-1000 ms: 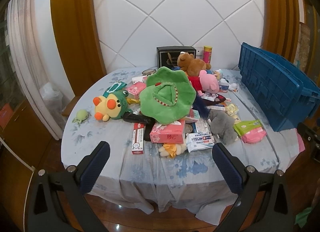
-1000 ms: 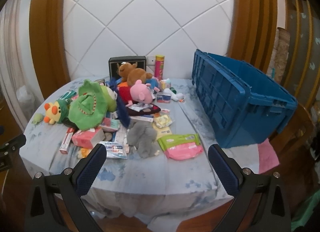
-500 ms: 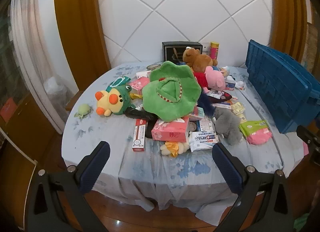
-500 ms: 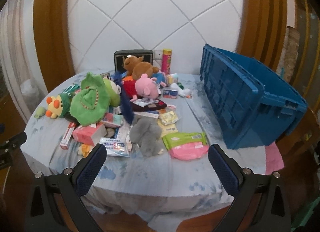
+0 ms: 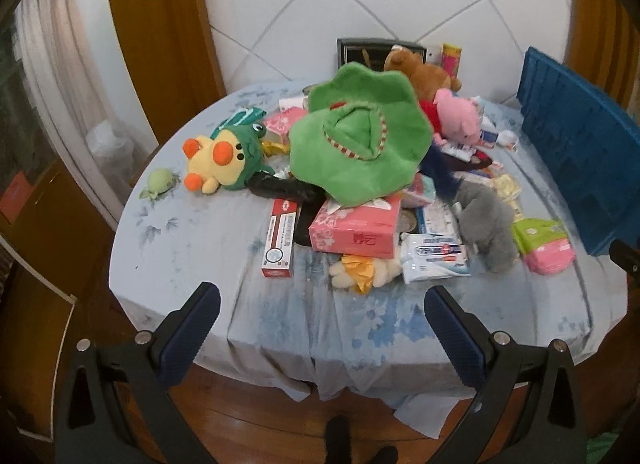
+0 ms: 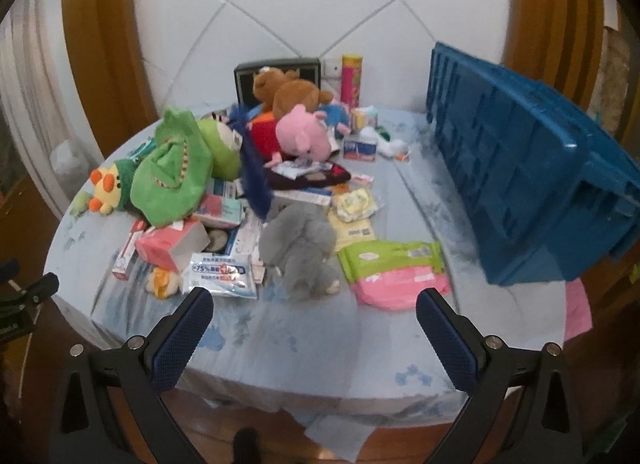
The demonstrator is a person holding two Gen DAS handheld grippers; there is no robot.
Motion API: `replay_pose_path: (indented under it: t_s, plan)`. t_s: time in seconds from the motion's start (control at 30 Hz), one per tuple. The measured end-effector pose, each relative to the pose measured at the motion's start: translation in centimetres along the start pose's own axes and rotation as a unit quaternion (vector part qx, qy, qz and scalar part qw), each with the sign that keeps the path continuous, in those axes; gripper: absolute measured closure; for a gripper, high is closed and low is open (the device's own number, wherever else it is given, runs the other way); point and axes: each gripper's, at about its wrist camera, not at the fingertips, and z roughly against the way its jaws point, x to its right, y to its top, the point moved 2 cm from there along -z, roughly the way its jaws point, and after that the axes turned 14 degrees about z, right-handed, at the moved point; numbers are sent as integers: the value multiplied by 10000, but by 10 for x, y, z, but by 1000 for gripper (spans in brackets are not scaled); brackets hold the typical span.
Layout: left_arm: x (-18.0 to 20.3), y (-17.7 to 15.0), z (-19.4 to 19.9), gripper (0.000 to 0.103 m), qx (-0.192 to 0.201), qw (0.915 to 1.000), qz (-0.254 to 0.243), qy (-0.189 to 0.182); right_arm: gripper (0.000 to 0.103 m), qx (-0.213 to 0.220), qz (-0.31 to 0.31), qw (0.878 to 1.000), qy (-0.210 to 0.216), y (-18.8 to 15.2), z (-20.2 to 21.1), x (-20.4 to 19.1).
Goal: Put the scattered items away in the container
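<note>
A heap of toys and packs covers the round table. A big green plush (image 5: 360, 144) tops it, with a yellow duck plush (image 5: 216, 160) to its left, a pink tissue box (image 5: 358, 228), a red toothpaste box (image 5: 280, 240), a grey plush (image 6: 300, 252) and a green-pink wipes pack (image 6: 396, 268). The blue crate (image 6: 520, 184) stands at the table's right. My left gripper (image 5: 322, 308) hangs open over the near table edge, in front of the tissue box. My right gripper (image 6: 314, 312) is open too, just short of the grey plush. Neither holds anything.
A pale blue floral cloth (image 5: 200, 248) drapes over the table's rim. A pink pig plush (image 6: 302, 136), brown bear (image 6: 292, 94), dark box (image 6: 276, 66) and tall can (image 6: 352, 78) crowd the back by the white wall. Wooden floor lies below.
Both grippers have come closer to the table and tilted down; the heap now looms larger. Their jaws stayed open and no item moved.
</note>
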Motion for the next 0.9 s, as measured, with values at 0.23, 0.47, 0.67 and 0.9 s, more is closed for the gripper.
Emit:
replay_pose_path:
  t_s: [0.23,0.47,0.67,0.9]
  plan:
    - [1,20,-62,0,-374,9990,-221,-135,0,-384,-218,9990,-11,12,-55,-10]
    - [27,17,-113,12,-888,9939,-512,-405,0,-774,-451,9960,-65,13,-104,-11]
    - [55,8,-133,13,-1101,9912,-604,-412,0,-899,-526,9946,-25,3,-120,9]
    - [96,-9,-142,13,-1193,9920,-366,-199,0,-1045,-404,9937,25,-9,-136,60]
